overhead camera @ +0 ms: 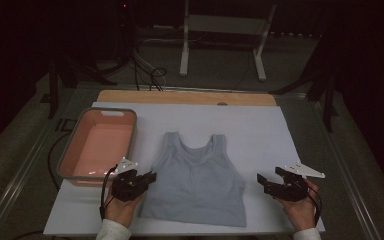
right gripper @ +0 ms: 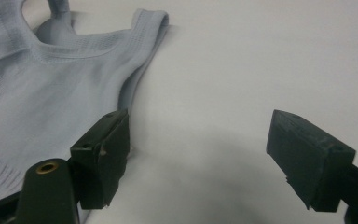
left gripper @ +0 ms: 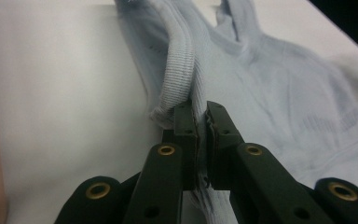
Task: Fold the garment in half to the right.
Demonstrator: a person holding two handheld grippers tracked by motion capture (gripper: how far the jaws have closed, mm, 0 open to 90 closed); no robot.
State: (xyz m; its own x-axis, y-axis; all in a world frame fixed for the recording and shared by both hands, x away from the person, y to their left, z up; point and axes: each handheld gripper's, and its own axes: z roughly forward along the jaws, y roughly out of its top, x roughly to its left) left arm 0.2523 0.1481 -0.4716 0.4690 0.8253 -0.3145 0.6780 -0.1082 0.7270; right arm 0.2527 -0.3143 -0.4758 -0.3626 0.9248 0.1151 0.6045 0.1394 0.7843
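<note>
Both grippers sit at the near edge of the white table top (overhead camera: 260, 125), one at each side of a pale blue-grey tank top (overhead camera: 195, 180) that lies flat there with its straps pointing away from the person. Farthest left stands a grey bin with a pink inside (overhead camera: 70, 150), empty as far as the high view shows, its near corner just beside the left gripper (overhead camera: 150, 178). That gripper, held in the person's left hand (overhead camera: 121, 207), has its jaws pinched together on the left side edge of the tank top; in the left gripper view the black jaws meet on a fold of ribbed cloth (left gripper: 179, 70), which rises a little off the table just beyond the tips while the rest of the garment spreads out flat to the right. Across the cloth, the right gripper (overhead camera: 267, 179) rests in the person's right hand (overhead camera: 300, 207) with its jaws spread wide and nothing between them. In the right gripper view one jaw lies at the garment's right side edge, whether touching it I cannot tell, and the other stands over bare table, well apart from the cloth.
</note>
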